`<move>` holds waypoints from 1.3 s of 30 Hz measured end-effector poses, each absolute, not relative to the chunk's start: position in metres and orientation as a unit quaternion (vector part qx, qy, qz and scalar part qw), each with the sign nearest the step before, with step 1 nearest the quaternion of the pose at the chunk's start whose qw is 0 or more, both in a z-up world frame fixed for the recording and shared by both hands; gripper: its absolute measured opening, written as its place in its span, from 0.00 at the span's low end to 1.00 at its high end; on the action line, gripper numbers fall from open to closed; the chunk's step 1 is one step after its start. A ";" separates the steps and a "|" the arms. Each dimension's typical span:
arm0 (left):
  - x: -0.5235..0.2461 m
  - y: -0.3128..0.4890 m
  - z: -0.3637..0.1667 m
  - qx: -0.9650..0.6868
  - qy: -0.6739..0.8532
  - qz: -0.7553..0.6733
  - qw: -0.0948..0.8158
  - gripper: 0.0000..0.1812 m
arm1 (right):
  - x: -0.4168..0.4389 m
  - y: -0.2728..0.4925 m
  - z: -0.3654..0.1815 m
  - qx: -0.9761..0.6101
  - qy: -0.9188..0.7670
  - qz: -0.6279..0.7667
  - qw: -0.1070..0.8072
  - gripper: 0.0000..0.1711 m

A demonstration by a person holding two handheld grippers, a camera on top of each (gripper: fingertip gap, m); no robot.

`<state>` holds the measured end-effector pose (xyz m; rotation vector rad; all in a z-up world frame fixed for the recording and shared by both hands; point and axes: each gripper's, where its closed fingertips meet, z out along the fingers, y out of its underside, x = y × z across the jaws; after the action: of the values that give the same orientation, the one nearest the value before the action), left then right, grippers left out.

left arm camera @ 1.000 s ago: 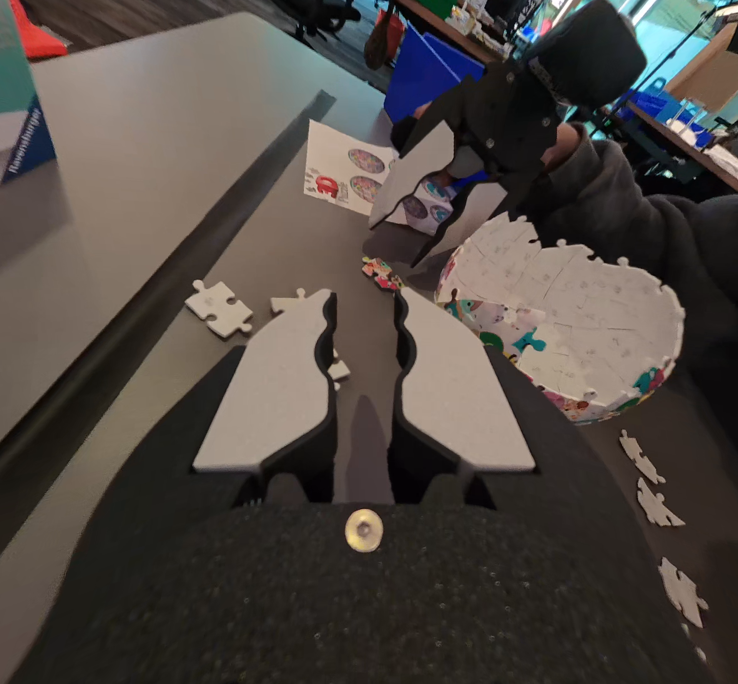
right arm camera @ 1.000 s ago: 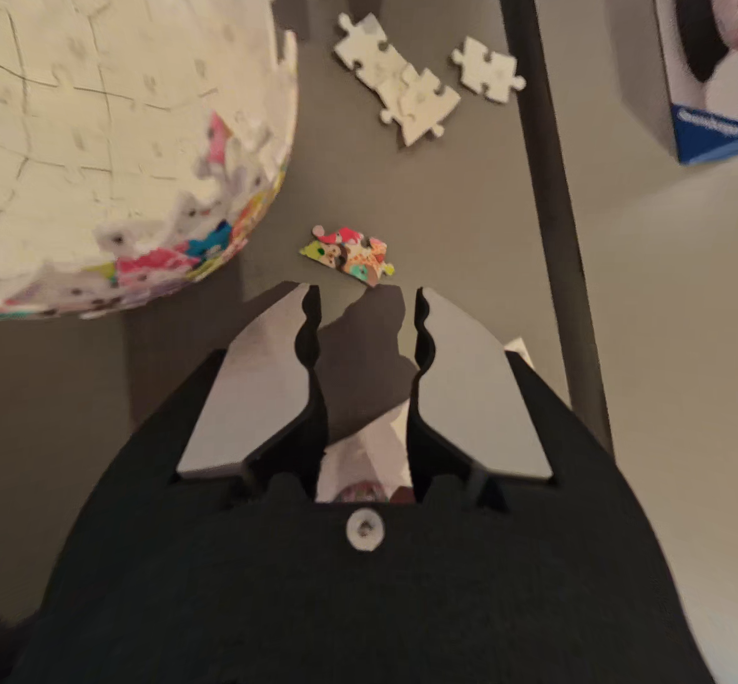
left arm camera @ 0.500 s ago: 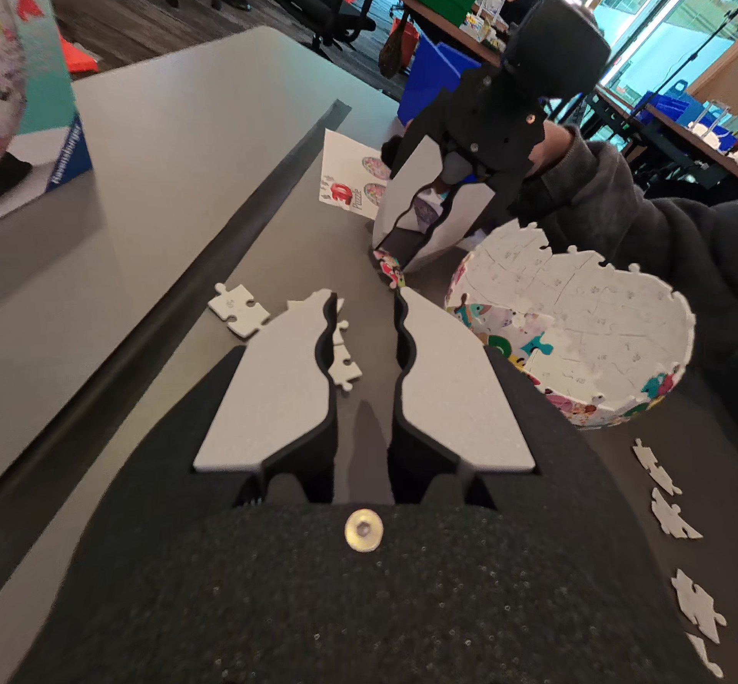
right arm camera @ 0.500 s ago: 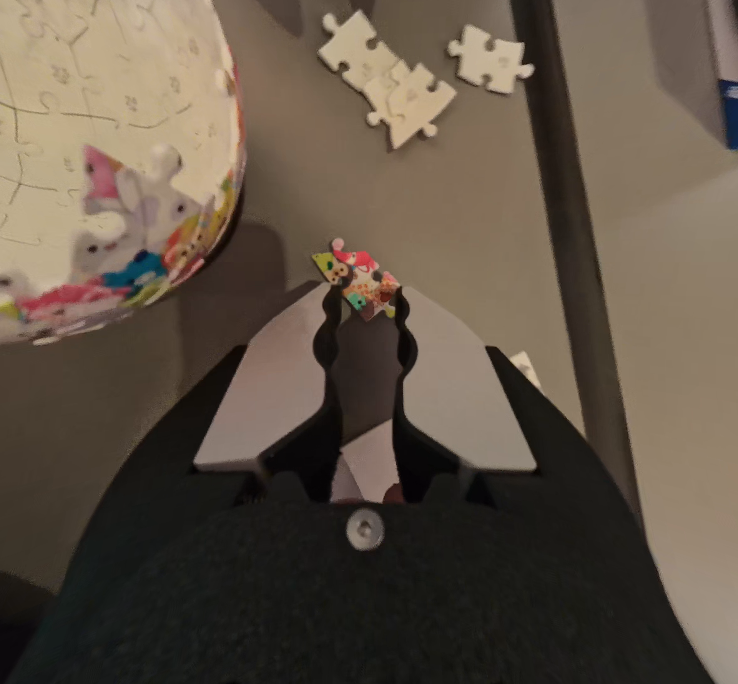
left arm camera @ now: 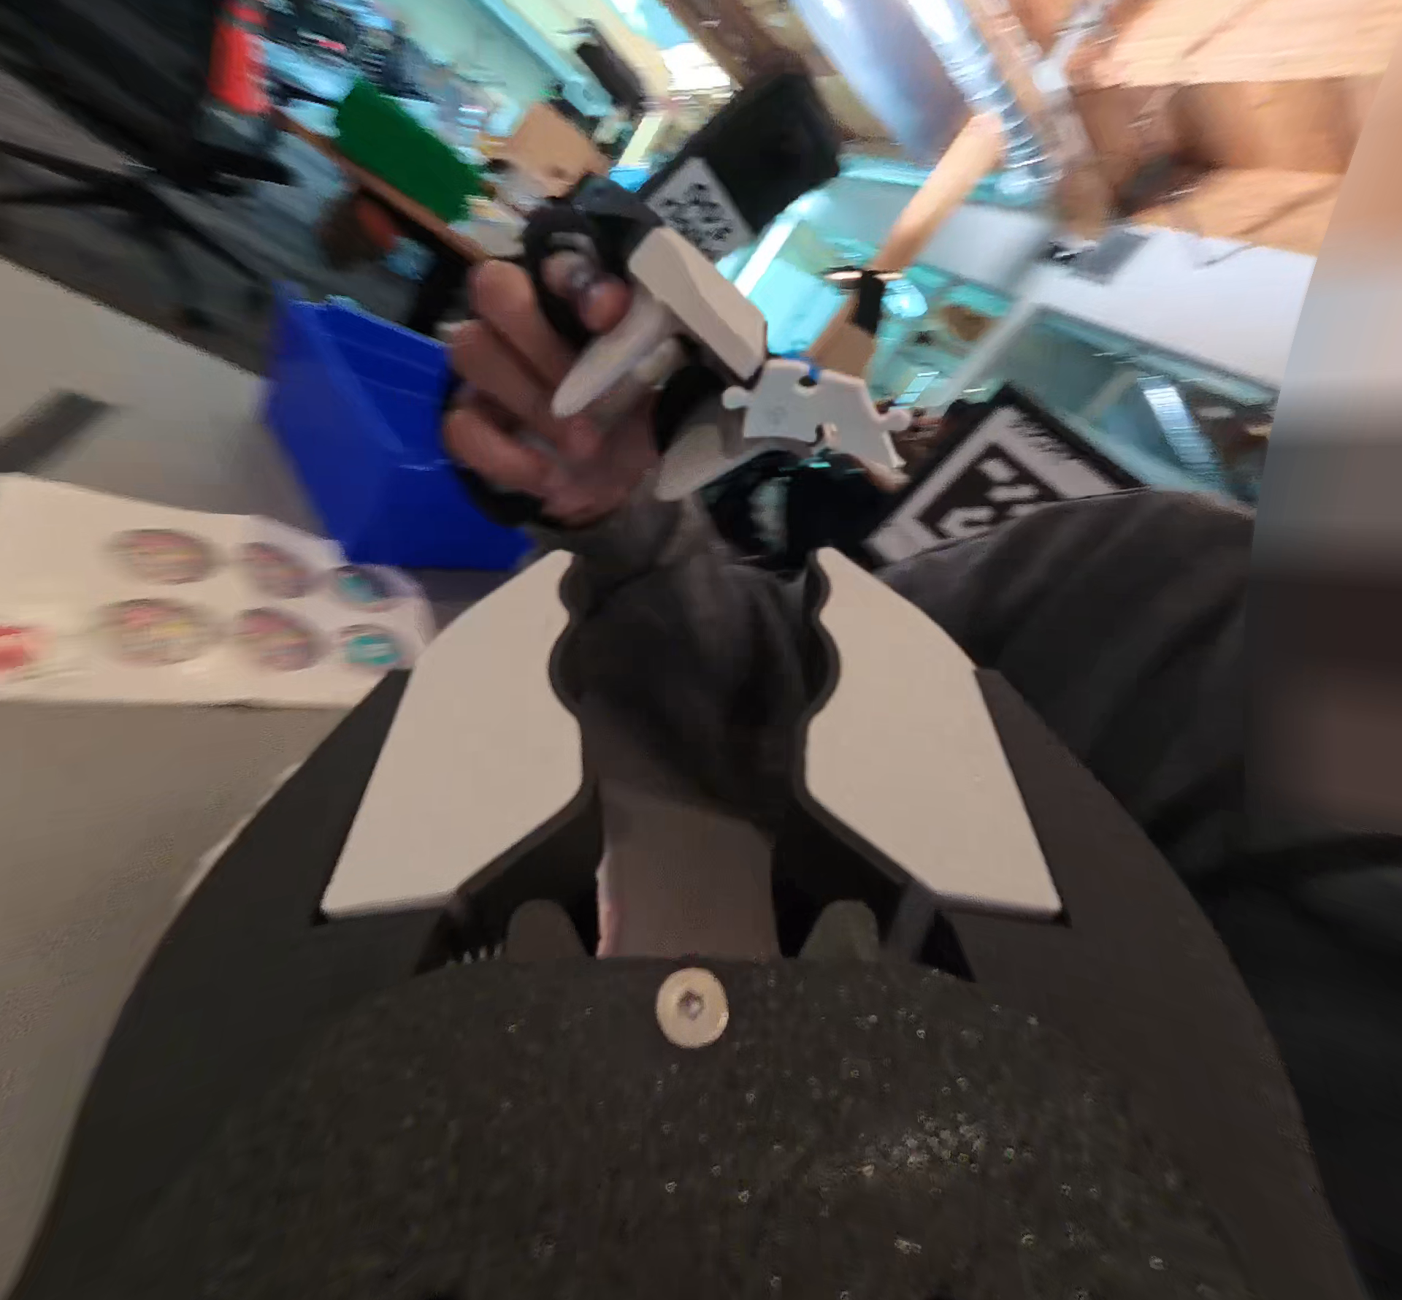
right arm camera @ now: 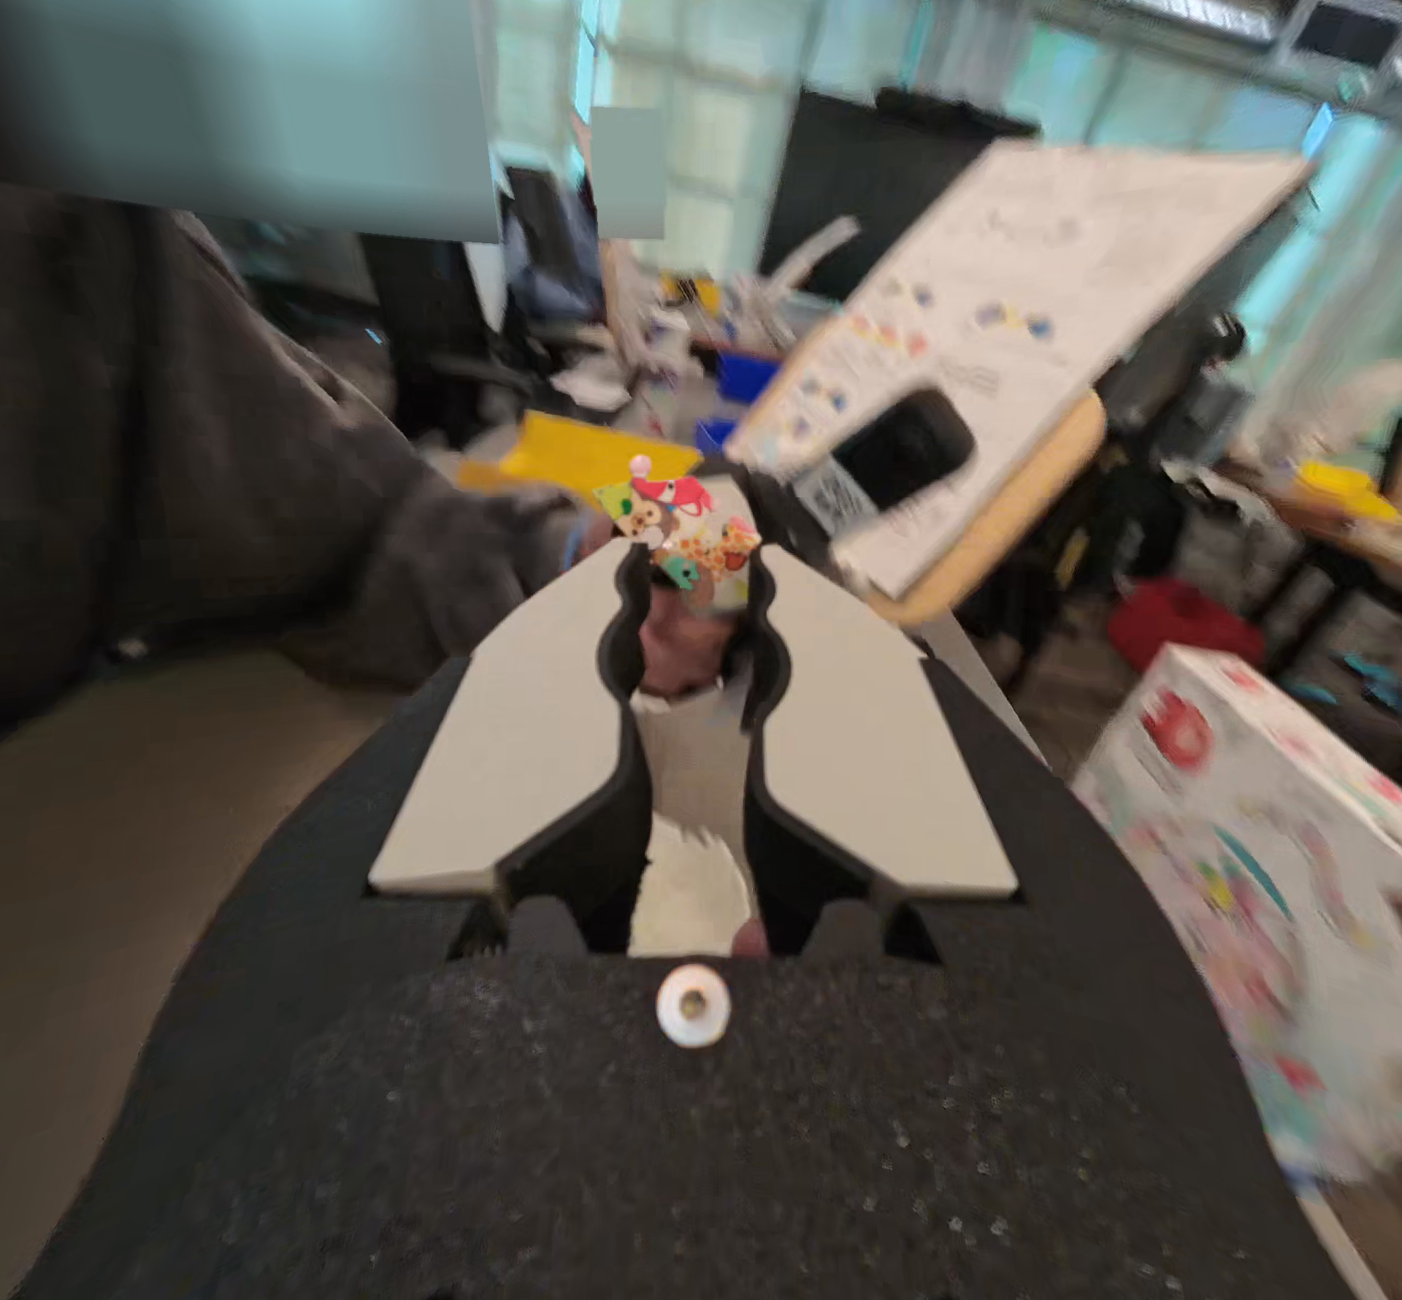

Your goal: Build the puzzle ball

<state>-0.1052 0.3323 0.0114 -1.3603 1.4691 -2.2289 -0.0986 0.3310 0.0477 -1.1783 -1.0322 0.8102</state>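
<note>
The puzzle piece (right arm camera: 686, 531) sits pinched at the very tips of the right gripper (right arm camera: 692, 565), lifted off the table and held up in the air. Its printed side, a crowd of bright cartoon animals, faces the right wrist camera. In the left wrist view the same piece (left arm camera: 815, 414) shows its plain white back, with the tabs sticking out beyond the fingertips that clamp it. There the right gripper (left arm camera: 747, 383) appears farther off, tilted, with a hand (left arm camera: 531, 391) wrapped around its handle and a dark grey sleeve (left arm camera: 683, 626) running down from the wrist.

The left gripper (left arm camera: 694, 581) grips nothing; its fingers stand well apart, and the sleeve shows through the gap between them. It points up towards the raised piece.

Low on the left of the left wrist view, a white printed sheet (left arm camera: 190, 611) with round coloured pictures lies on the grey table (left arm camera: 114, 846). A blue bin (left arm camera: 364, 429) stands beyond the sheet. In the right wrist view a colourful box (right arm camera: 1252, 846) stands on the right, and the other gripper's white body with its dark camera (right arm camera: 903, 444) shows beyond the piece. Both views are blurred, and the room behind is a smear of desks and windows. The puzzle ball itself appears in neither view.
</note>
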 end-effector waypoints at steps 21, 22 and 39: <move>-0.107 0.309 0.037 -0.373 0.361 -0.855 -0.021 0.03 | -0.105 0.332 0.036 -0.592 -0.513 0.145 0.605 0.18; -0.108 0.308 0.038 -0.375 0.375 -0.848 -0.008 0.03 | -0.105 0.331 0.038 -0.597 -0.514 0.124 0.603 0.19; -0.158 0.253 0.038 -0.460 0.549 -0.680 0.154 0.24 | -0.083 0.249 -0.054 -0.745 -0.465 0.056 0.475 0.24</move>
<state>-0.1577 0.2531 0.0382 -1.3186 1.5746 -1.9505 -0.0828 0.2488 -0.0541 -1.8224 -1.1374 0.1364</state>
